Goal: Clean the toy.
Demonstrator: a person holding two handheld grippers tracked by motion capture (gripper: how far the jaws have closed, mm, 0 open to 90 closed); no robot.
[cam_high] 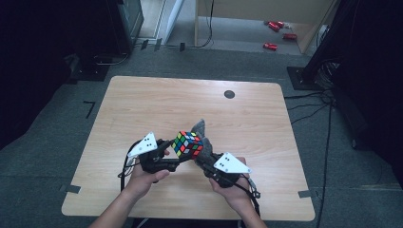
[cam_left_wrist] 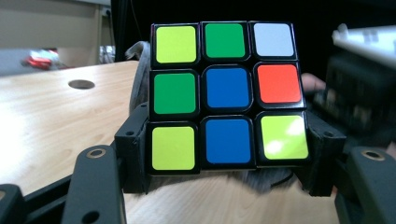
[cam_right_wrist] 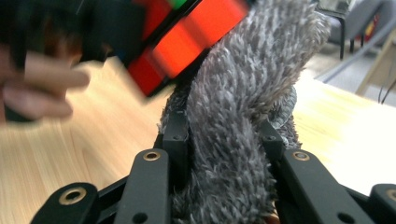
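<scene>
A scrambled colour cube [cam_high: 187,143] is held above the wooden table [cam_high: 142,104], with my left gripper [cam_high: 172,148] shut on its lower layer. In the left gripper view the cube [cam_left_wrist: 227,95] faces the camera with yellow, green, blue, white and orange tiles, and both jaws clamp its bottom row. My right gripper [cam_high: 203,153] is shut on a grey fuzzy cloth [cam_high: 200,137], which presses against the cube's right side. In the right gripper view the cloth [cam_right_wrist: 238,121] stands up between the jaws, and the cube [cam_right_wrist: 187,39] shows blurred red tiles just above it.
A small dark round hole [cam_high: 229,94] sits near the table's far edge. Beyond the table lie grey carpet, cables, black stands and red cans [cam_high: 277,34] on the floor. Both hands are near the table's front edge.
</scene>
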